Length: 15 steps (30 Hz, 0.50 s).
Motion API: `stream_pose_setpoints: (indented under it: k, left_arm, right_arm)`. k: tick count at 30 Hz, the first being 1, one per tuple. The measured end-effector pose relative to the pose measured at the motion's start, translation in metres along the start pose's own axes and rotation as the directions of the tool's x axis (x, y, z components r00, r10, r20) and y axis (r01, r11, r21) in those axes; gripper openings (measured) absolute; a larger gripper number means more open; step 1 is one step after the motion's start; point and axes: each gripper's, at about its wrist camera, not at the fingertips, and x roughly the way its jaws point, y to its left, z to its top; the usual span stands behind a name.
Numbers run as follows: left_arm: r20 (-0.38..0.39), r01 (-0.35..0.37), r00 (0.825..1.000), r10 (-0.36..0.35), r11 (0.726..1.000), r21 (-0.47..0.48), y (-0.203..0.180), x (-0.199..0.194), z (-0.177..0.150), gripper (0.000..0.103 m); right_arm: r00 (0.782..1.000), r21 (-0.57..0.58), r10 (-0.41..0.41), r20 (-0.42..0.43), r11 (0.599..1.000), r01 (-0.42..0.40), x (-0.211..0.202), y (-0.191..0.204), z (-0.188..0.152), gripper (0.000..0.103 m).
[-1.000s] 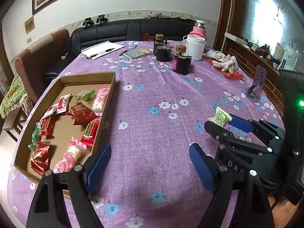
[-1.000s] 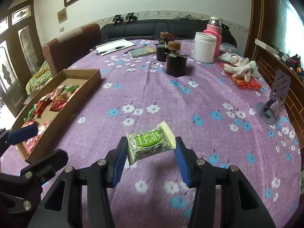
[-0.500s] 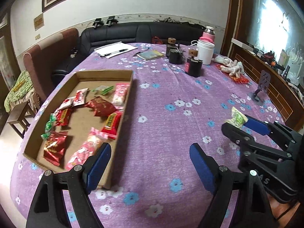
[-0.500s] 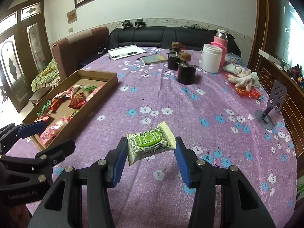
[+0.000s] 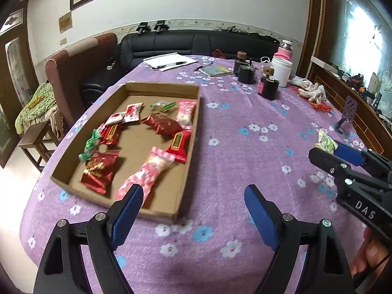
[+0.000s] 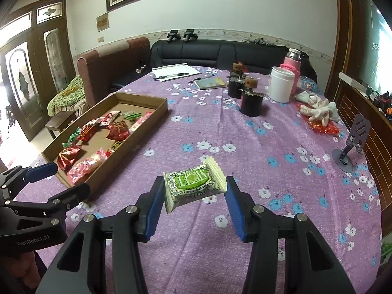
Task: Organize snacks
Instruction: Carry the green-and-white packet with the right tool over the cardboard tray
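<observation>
Now your right hand-held gripper (image 6: pixel 194 196) is squeezing a green snack (image 6: pixel 193 183), up in the air over the purple surface (image 6: pixel 269 152). Your left hand-held gripper (image 5: pixel 193 203) is wide open, holding nothing, near the box (image 5: pixel 188 152) of snacks.

On the round table (image 6: pixel 281 215), the cardboard tray (image 6: pixel 127 147) lies toward the left edge with wrapped snacks (image 5: pixel 137 147) scattered inside it, and the left gripper (image 5: pixel 191 210) hangs above the tray's near right corner. To its right the right gripper (image 6: pixel 194 203) is held over the middle of the table with a snack packet (image 6: pixel 193 183) lifted between its pads. Behind them, toward the far side, two lidded jars (image 6: pixel 251 101) stand left of a tub (image 6: pixel 280 87), papers with a pen (image 6: pixel 171 72) lie far left of those, gloves (image 6: pixel 316 107) lie right of the tub, and a phone stand (image 6: pixel 352 142) sits at the right edge.
</observation>
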Motion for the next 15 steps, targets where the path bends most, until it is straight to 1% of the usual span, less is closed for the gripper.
stream_pose_setpoints:
  k: [10,15]
  left_arm:
    - [0.0,-0.067,0.998,0.067,0.995,-0.075,0.042,-0.006,-0.003,0.088]
    - [-0.005,-0.132,0.991,0.132,0.985,-0.112,0.066,-0.005,0.0,0.088]
  right_arm:
    - [0.997,-0.061,0.07,-0.007,0.996,-0.071,0.005,0.038,0.01,0.048]
    - [0.993,-0.1,0.121,-0.001,0.988,-0.121,0.011,0.064,0.024,0.048]
